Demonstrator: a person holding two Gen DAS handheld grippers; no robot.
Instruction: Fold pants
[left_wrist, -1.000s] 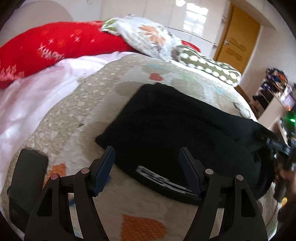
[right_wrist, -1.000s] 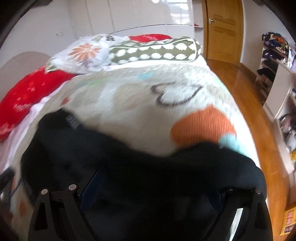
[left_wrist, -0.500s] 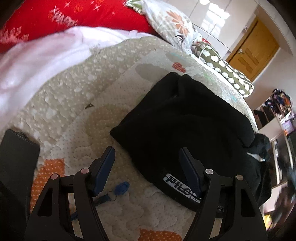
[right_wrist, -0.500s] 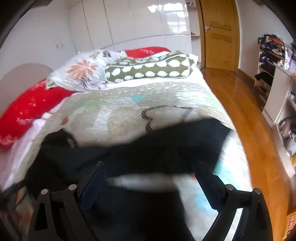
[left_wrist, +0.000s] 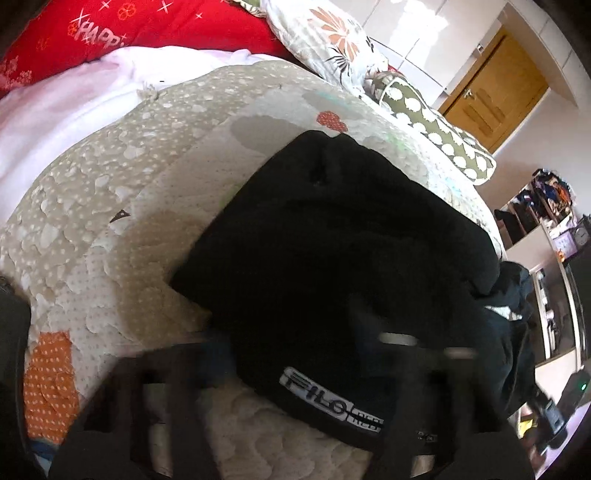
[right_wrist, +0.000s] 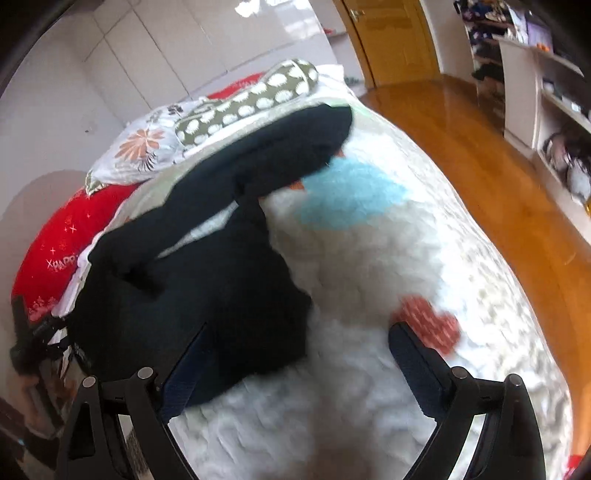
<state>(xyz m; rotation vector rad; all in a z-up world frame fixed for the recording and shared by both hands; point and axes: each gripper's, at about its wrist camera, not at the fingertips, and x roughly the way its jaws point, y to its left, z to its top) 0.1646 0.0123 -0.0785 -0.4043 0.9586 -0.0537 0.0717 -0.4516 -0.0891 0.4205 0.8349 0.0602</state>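
Pants: black pants (left_wrist: 343, 258) lie folded over on the quilted bedspread (left_wrist: 110, 229), a thick dark slab with a white "FILO" label (left_wrist: 317, 397) at the near edge. From the right wrist view the pants (right_wrist: 221, 266) sprawl across the quilt's left half, one leg end reaching up toward the pillows.

Left gripper: left gripper (left_wrist: 295, 369) is badly motion-blurred, low over the label edge; I cannot tell whether its fingers are apart or together.

Right gripper: right gripper (right_wrist: 295, 369) hangs with fingers spread wide, nothing between them. The left finger sits over the near corner of the cloth, the right one over bare quilt.

Handling: soft, limp and fairly thick, I'd judge; light enough to lift, but it will sag and slump rather than hold a crease. Not slippery on this textured quilt.

Where to grab: the near hem by the label for the left, and the loose leg end for the right. Pinch all layers at an edge, or only the top one comes up.

Around: red pillow (left_wrist: 147, 33), floral pillow (left_wrist: 332, 40) and spotted bolster (right_wrist: 251, 99) crowd the head of the bed. A dark flat object (left_wrist: 11, 354) sits at the left edge.

In the way: little on the quilt itself; the pillows limit room upward, and the bed edge drops to the wooden floor (right_wrist: 480, 155) on the right.
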